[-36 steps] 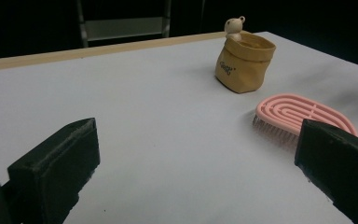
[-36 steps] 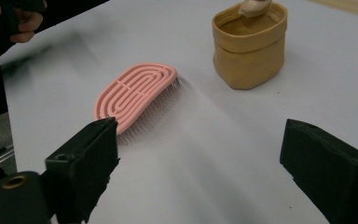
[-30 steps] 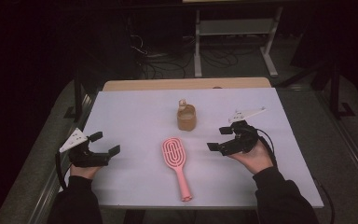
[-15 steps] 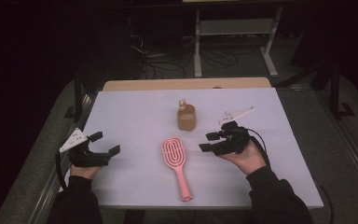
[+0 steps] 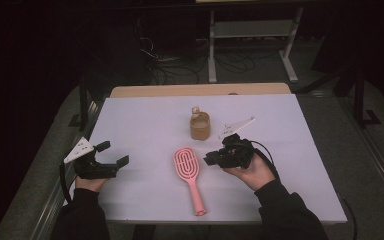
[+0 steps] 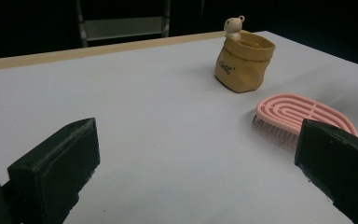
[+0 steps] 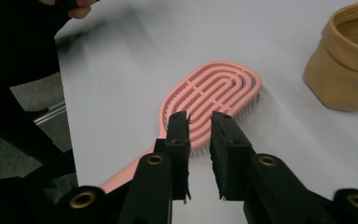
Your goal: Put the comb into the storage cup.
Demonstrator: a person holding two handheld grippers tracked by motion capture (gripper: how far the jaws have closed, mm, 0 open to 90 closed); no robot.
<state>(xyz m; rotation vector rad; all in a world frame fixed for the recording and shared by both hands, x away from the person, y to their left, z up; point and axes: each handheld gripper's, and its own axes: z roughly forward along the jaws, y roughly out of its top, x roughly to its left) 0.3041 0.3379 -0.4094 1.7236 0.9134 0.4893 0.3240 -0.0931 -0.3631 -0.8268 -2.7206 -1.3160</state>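
Observation:
A pink hairbrush (image 5: 189, 172) (image 6: 303, 114) (image 7: 214, 91) lies flat on the white table (image 5: 145, 120), head away from me. Behind it stands a tan pouch (image 5: 200, 127) (image 6: 243, 63) (image 7: 347, 70) with a small bear figure (image 6: 234, 25) at its rim. My right gripper (image 5: 211, 159) (image 7: 199, 119) hovers just right of the brush head and points at it. Its jaws have just been closing and now stand a narrow gap apart with nothing between them. My left gripper (image 5: 114, 153) (image 6: 196, 158) rests at the table's left, wide open and holding nothing.
A wooden strip (image 5: 200, 90) runs along the table's far edge. Beyond it on the dark floor are cables (image 5: 165, 57) and a white metal stand (image 5: 252, 30). Bare table surface lies between my left gripper and the brush.
My right gripper has moved left toward the brush head, and its jaws have narrowed from wide to a slim gap. The left gripper, brush and pouch have stayed put.

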